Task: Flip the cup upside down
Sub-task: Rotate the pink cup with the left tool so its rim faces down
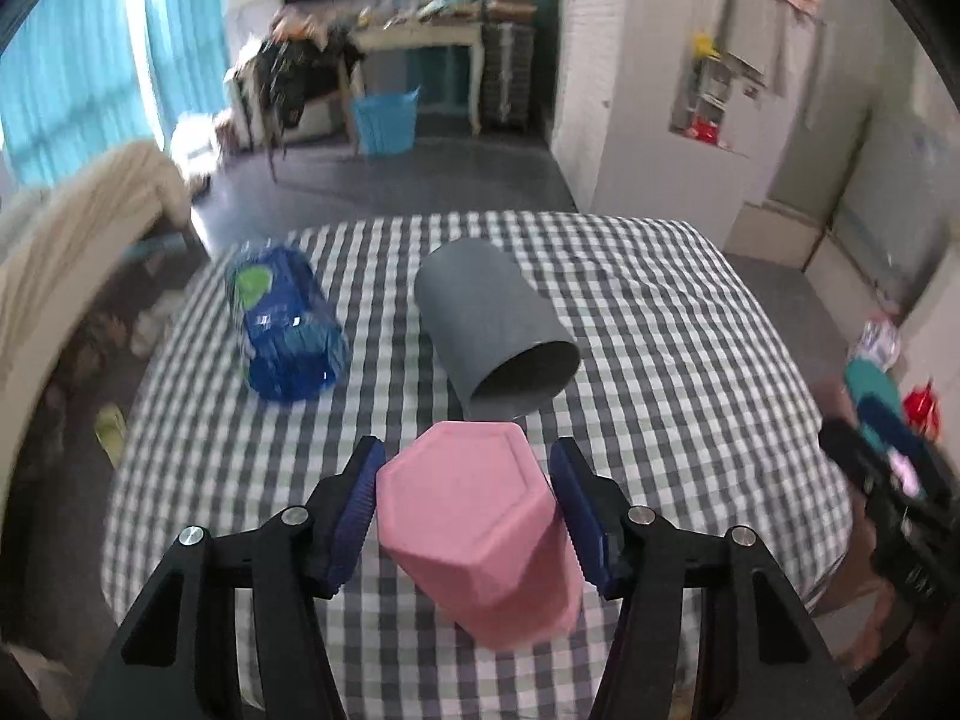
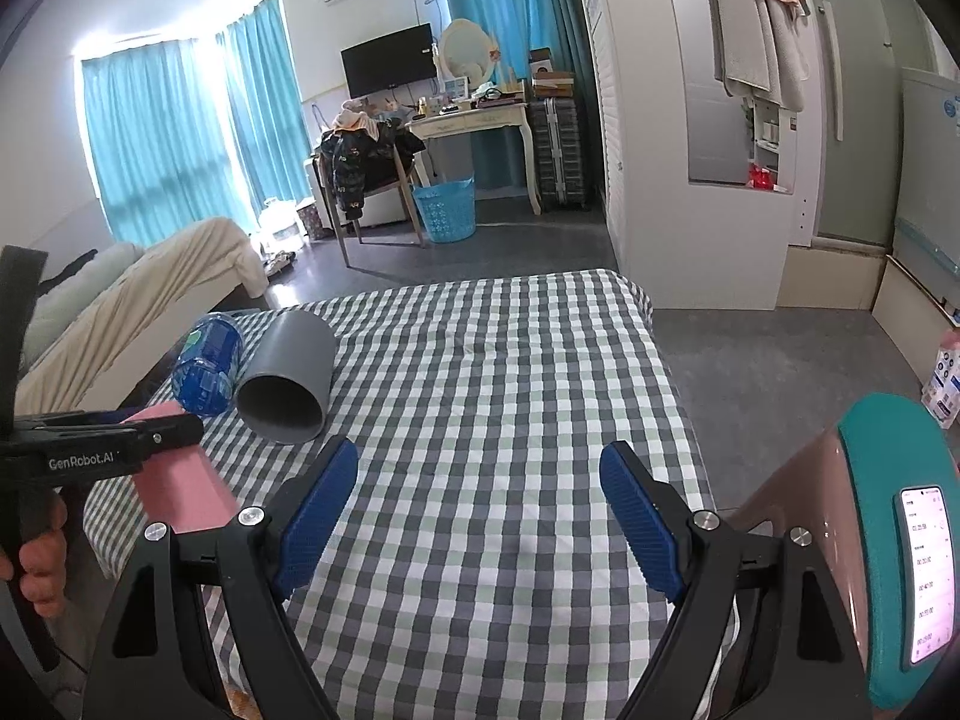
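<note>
The pink cup [image 1: 480, 534] is pinched base-up by the left tool [image 1: 468, 510] above the checked table [image 1: 660, 372]; the right tool [image 2: 480, 516] is held spread, nothing between its pads

On the tabletop [image 1: 660, 312], the hexagonal cup [image 1: 480, 534] sits between my left fingers [image 1: 354, 498]. Beyond it lies the round cup [image 1: 492, 324] on its side, the bottle [image 1: 282, 324] left of that.
</note>
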### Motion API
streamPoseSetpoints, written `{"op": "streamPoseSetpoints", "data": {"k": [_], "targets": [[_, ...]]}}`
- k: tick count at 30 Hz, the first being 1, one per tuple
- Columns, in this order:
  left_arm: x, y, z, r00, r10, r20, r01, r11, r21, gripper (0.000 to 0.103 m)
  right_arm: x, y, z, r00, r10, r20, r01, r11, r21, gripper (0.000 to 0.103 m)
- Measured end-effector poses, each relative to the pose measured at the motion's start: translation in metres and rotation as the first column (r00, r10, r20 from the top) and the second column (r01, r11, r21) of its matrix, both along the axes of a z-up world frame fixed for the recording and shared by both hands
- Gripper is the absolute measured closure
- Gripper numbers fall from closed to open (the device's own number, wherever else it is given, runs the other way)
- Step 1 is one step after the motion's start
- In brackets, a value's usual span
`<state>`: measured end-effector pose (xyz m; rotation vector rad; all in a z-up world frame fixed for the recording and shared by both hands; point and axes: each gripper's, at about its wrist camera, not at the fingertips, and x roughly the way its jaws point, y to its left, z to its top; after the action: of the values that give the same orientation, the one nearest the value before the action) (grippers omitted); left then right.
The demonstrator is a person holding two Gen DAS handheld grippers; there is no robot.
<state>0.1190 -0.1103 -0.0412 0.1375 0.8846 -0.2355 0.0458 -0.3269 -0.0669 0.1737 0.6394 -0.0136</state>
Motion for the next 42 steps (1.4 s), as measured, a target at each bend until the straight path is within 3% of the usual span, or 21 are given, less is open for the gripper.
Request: {"op": "streamPoseSetpoints", "data": {"k": [10, 12, 14, 25, 27, 37, 42], "targets": [[-0.011, -0.011, -0.017, 0.998, -0.067, -0.015, 0.066, 0.998, -0.018, 0.044, -0.002, 0.004, -0.002, 1.000, 0.000, -0.013, 0.000, 1.000, -0.003, 0.020], [-0.014, -0.012, -0.020, 0.998, -0.069, -0.015, 0.069, 0.998, -0.008, 0.033, -0.002, 0.003, -0.002, 1.000, -0.005, -0.015, 0.005, 1.000, -0.004, 0.020], [-0.019, -0.011, -0.022, 0.998, -0.064, 0.002, 0.064, 0.998, 0.006, 0.030, -0.002, 0.003, -0.002, 1.000, -0.006, -0.018, 0.006, 1.000, -0.005, 0.020], [-0.027, -0.001, -0.043, 0.993, -0.115, 0.005, 0.114, 0.987, -0.111, 0.031, -0.002, 0.018, -0.005, 0.999, 0.014, -0.039, -0.015, 1.000, -0.024, 0.020], [-0.025, -0.002, -0.048, 0.993, -0.115, 0.012, 0.115, 0.988, -0.099, 0.041, -0.002, 0.020, -0.005, 0.999, 0.011, -0.042, -0.012, 1.000, -0.028, 0.020], [-0.004, 0.014, -0.036, 0.992, -0.071, 0.103, 0.082, 0.990, -0.112, 0.041, 0.004, 0.036, -0.006, 0.998, 0.013, -0.061, -0.016, 0.999, -0.050, 0.020], [0.016, 0.029, -0.041, 0.995, -0.025, 0.101, 0.037, 0.993, -0.116, 0.041, 0.012, 0.050, -0.009, 0.997, 0.032, -0.076, -0.038, 0.997, -0.066, 0.020]]}}
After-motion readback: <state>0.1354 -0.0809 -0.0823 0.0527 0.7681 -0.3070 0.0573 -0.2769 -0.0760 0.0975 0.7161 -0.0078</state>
